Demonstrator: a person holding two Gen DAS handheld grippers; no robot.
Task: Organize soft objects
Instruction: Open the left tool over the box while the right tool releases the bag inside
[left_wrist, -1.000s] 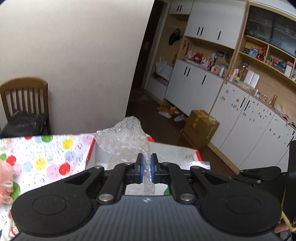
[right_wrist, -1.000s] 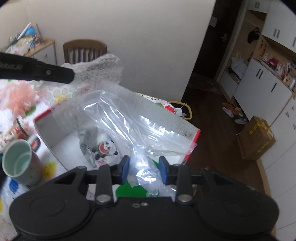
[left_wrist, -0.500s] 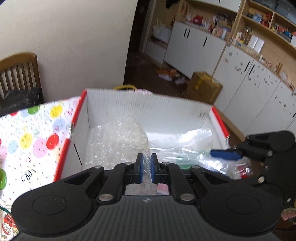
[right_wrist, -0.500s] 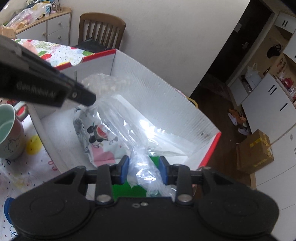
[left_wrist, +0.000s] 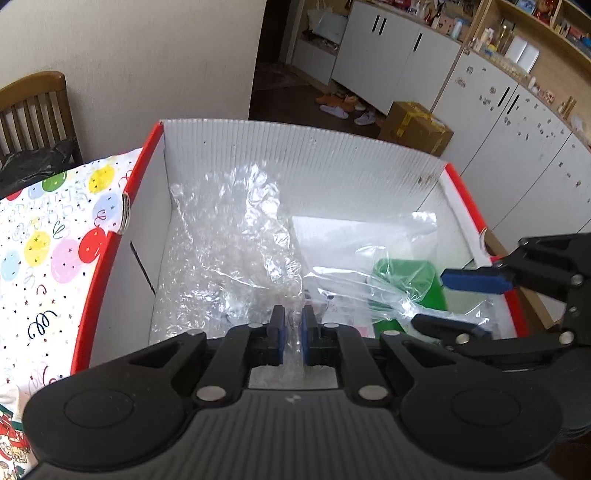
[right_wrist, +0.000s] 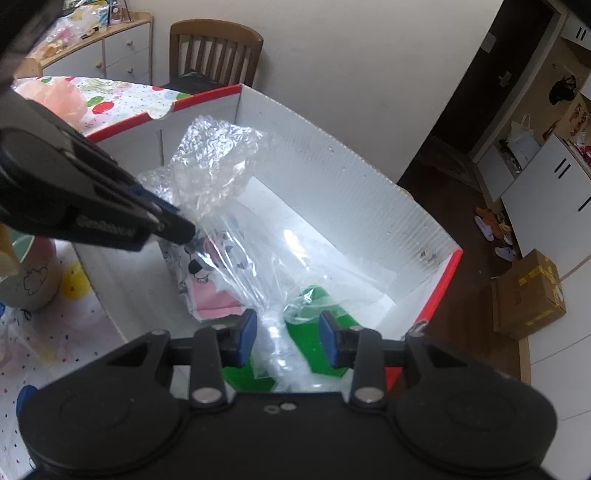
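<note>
The left hand-held gripper (left_wrist: 293, 326) points down into a white corrugated box (left_wrist: 303, 155) with red edges, its blue pads clamped tight on a twisted neck of bubble wrap (left_wrist: 229, 243). The bubble wrap spreads from the pads toward 11 o'clock in the left wrist view and fills the left half of the box, its crumpled top leaning against the far wall.

The right hand-held gripper (right_wrist: 287, 338) also points down into the box. Its jaws have just been opening a little; the gathered neck of a clear plastic bag (right_wrist: 273, 280) runs between the pads, which stand partly apart with a gap on either side of the plastic, so the bag is not pinched. The bag lies across the box floor from the pads toward 11 o'clock in the right wrist view. Through it show a pink printed cloth (right_wrist: 214, 295) with cartoon figures and something green (right_wrist: 314, 306) right at the pads. In the left wrist view the right hand-held gripper comes in at 3 o'clock, over the right end of the box, with the green thing just beside it.

The box stands on a table under a cloth with coloured dots (left_wrist: 48, 240). A pale mug (right_wrist: 29, 273) stands on the table at 9 o'clock in the right wrist view, just beside the box. A wooden chair (right_wrist: 216, 51) stands against the wall at 12 o'clock, beyond the table. A cardboard carton (right_wrist: 528, 295) sits on the floor at 3 o'clock.
</note>
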